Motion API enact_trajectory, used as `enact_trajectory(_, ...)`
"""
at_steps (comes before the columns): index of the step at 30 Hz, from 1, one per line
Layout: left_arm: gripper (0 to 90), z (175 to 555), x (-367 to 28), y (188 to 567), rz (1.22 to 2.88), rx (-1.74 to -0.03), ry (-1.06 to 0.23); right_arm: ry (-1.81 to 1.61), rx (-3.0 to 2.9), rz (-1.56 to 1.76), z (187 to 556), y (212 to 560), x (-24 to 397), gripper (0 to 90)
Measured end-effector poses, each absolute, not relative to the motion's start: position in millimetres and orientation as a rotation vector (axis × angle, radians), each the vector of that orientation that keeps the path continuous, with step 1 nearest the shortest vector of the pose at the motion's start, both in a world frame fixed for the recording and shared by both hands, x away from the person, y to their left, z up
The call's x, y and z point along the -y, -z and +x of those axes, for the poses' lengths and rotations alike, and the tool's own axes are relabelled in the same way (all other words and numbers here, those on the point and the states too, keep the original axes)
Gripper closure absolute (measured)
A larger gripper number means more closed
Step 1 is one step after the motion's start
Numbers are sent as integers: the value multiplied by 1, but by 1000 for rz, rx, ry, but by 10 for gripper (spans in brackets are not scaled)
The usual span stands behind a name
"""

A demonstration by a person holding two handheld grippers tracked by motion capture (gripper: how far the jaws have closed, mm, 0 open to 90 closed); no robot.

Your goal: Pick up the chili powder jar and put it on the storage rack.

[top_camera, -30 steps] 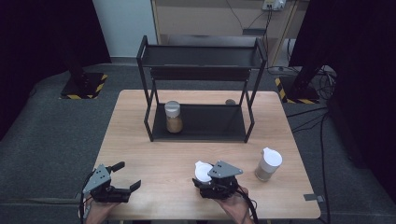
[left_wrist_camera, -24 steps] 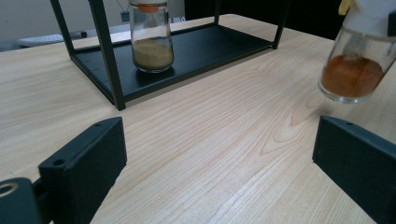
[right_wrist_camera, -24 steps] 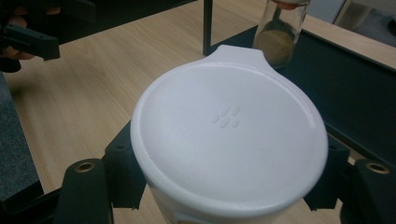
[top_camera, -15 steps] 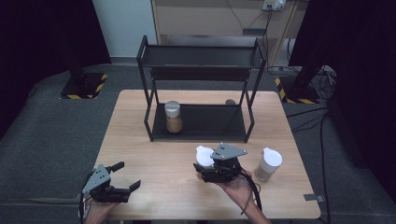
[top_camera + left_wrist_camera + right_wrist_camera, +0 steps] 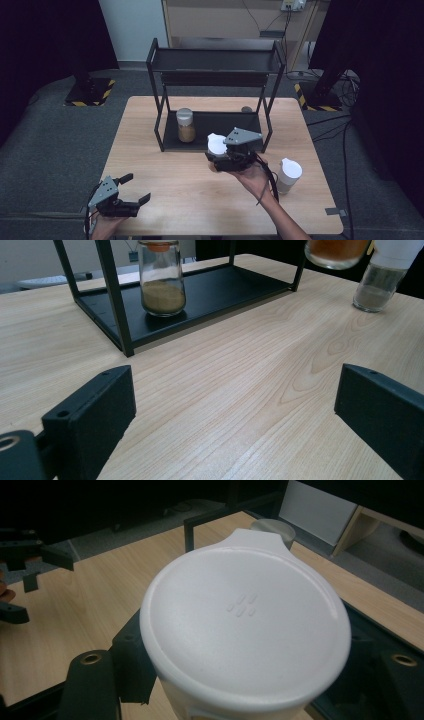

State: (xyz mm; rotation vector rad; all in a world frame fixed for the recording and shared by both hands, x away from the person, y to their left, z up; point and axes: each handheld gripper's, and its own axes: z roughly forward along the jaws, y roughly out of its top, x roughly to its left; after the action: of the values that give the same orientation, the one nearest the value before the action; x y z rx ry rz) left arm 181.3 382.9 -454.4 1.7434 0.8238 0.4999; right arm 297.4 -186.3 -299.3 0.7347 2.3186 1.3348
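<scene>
My right gripper [image 5: 226, 154] is shut on a jar with a white lid [image 5: 216, 143] and holds it in the air just in front of the black rack [image 5: 161, 90]. In the right gripper view the white lid [image 5: 245, 630] sits between the black fingers [image 5: 131, 655]. In the left gripper view the held jar's bottom [image 5: 336, 250] shows orange-brown contents. A grey-lidded jar [image 5: 185, 125] of tan powder [image 5: 161, 282] stands on the rack's lower shelf at the left. My left gripper [image 5: 131, 187] rests open near the table's front left corner, nothing between its jaws [image 5: 235, 415].
Another white-lidded jar [image 5: 289, 175] [image 5: 382, 277] stands on the wooden table [image 5: 165, 185] to the right of my right hand. The rack has an upper shelf [image 5: 215, 62]. A small grey round thing [image 5: 246, 109] lies behind the rack.
My right gripper has risen off the table with the white-lidded jar and moved away from me toward the rack. The left gripper has stayed where it was.
</scene>
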Motion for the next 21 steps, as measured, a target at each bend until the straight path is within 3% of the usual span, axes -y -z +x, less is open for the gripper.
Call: enact_trajectory(21,22,183,-383,455,1746,-826,-491,-1286,-2261,780,358,280,162,310)
